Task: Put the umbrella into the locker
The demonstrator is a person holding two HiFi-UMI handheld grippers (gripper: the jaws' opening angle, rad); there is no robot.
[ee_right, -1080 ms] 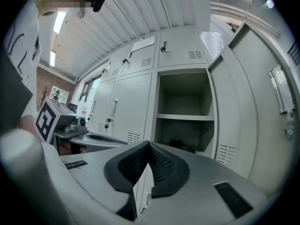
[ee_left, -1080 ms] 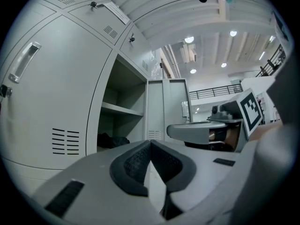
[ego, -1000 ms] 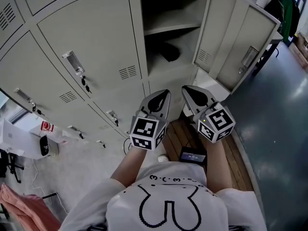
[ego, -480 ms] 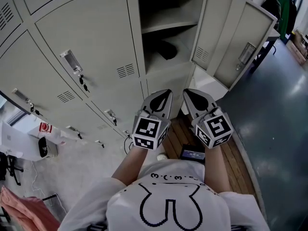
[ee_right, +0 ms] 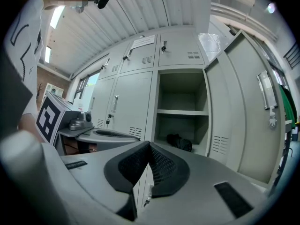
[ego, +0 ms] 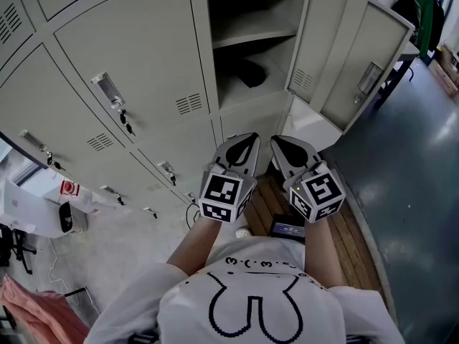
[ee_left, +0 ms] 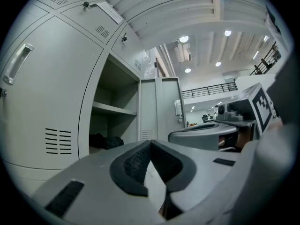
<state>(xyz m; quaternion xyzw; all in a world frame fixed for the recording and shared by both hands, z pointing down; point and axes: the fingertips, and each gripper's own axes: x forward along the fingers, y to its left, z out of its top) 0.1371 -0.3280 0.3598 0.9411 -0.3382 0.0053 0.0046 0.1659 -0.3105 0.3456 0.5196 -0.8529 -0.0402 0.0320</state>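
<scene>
As it lies on the bottom of the open locker [ego: 214, 84] compartment, the umbrella [ego: 251, 72] shows as a short, black, crumpled bundle, folded down and set toward the back. A pale shelf [ego: 251, 38] runs above it, and the compartment's door [ego: 344, 56] hangs open to the right. To the left stand closed beige doors [ego: 136, 56] with slotted vents, recessed handles and keys in their locks.

Nearer, well apart from the umbrella, the left gripper [ego: 247, 138] and the right gripper [ego: 276, 140] sit side by side; each has its jaws pressed together with nothing between them. Under them is a strip of wooden boards [ego: 351, 242] with a small black device [ego: 287, 228] on it. A dark grey floor [ego: 416, 192] spreads to the right, a pale speckled one to the left.
</scene>
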